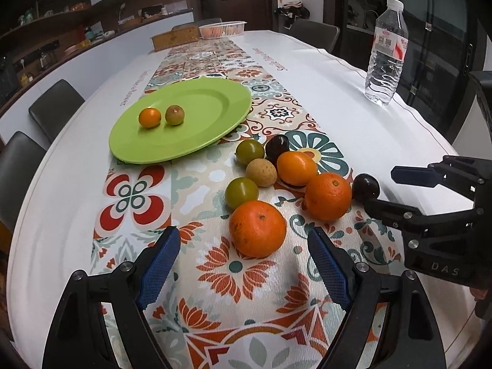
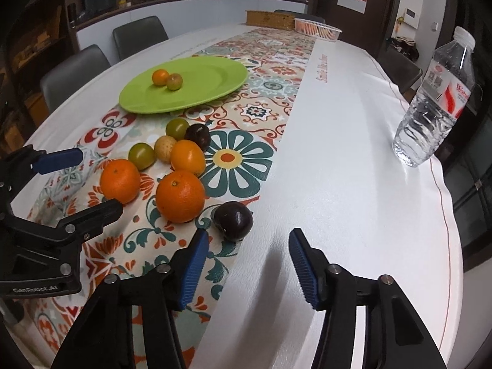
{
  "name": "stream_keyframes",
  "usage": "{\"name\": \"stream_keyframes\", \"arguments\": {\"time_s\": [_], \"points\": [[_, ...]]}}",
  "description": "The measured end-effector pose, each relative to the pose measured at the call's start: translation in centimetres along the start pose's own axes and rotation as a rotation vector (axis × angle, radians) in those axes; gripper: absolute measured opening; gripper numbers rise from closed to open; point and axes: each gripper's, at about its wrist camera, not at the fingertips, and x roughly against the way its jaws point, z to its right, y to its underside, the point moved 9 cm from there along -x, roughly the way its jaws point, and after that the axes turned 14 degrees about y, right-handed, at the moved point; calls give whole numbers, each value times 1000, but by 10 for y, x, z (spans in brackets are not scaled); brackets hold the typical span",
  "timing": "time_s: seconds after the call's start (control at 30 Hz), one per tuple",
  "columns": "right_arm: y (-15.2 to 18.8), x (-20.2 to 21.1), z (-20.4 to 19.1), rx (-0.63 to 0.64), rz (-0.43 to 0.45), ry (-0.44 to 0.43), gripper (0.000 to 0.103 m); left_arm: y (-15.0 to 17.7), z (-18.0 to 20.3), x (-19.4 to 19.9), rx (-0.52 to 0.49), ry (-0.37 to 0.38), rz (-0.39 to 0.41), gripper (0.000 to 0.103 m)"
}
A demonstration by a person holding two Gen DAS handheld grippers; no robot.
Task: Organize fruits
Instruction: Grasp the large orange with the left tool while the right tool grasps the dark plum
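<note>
The fruit sits in a bunch on the patterned cloth [image 1: 138, 196] of the table [image 2: 353, 169], near the green plate [image 1: 196, 141], and only 2 small fruits are on the plate so far: a little orange one [image 1: 149, 117] and a brownish one [image 1: 175, 115]. The left gripper [image 1: 244, 264] is spread wide and holds nothing, and the near orange [image 1: 257, 229] sits just past its tips. The right gripper [image 2: 249, 264] is also let go and holds nothing, with the dark plum [image 2: 233, 220] just ahead of its left finger, not between the 2. I think the 2 oranges, this one and the other orange [image 2: 180, 196], are firm and a bit heavy, with bumpy skin that should not slip much, so a hold across the round middle looks best. The plum looks shiny and smooth, so it may roll or slip, and it may be soft, so a gentle squeeze on its 2 sides seems right. The 2 green fruits [image 1: 241, 192] and the pale bumpy one [image 1: 262, 172] are small and light and could roll away if bumped. The left gripper body reads "GenRobot.AI" and the right one shows "DAS". The water bottle [image 2: 436, 107] has a red and white label I cannot read. The red words along the cloth are too small to read.
</note>
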Motion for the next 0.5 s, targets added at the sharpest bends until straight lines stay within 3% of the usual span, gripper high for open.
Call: {"name": "stream_keyframes", "arguments": {"time_s": [0.27, 0.5], "points": [[-4, -7, -5, 24, 6, 2, 48, -3, 1, -8, 17, 32, -15, 71], [-6, -9, -11, 40, 4, -19, 39, -2, 3, -14, 26, 60, -37, 46]]}}
